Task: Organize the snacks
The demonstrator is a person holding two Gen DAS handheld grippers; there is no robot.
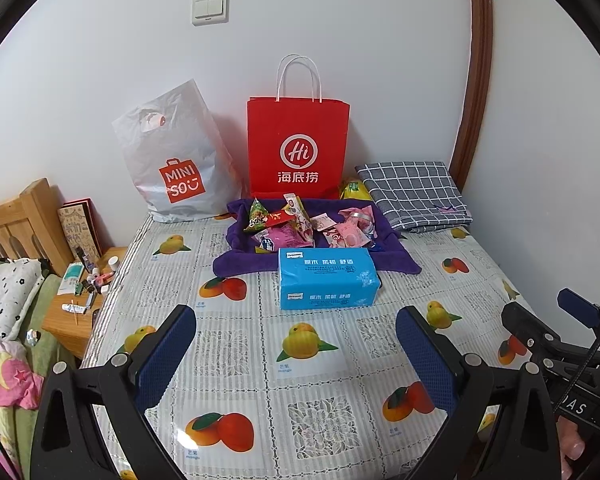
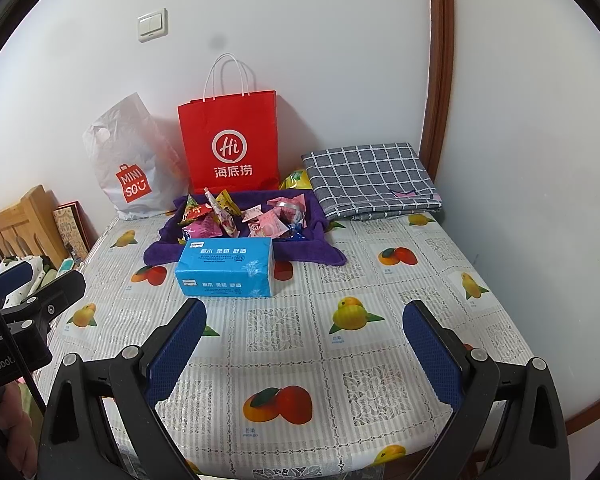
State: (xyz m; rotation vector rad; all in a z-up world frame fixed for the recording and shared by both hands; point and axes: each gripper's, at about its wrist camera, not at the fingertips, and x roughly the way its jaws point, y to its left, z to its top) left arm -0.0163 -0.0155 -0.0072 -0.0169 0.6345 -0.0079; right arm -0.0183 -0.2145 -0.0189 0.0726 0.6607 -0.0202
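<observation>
Left wrist alone shows me the cluttered nightstand [image 1: 76, 300]; both grippers' jaws gape wide, empty. One tissue pack [image 1: 327, 278], two bags, one snack pile [image 1: 308, 224].

I see bare tablecloth [image 2: 300, 344] ahead of both grippers; a blue tissue pack [image 2: 225, 267] blocks the snack pile [image 2: 240, 216] behind.

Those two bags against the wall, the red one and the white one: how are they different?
The red bag stands upright and square; the white bag slumps and leans. The red bag looks like stiff paper with white cord handles on top; the white bag is soft crinkled plastic with a cut-out grip hole. Each carries a different logo. Both stand on the table against the wall, behind the snacks.
</observation>
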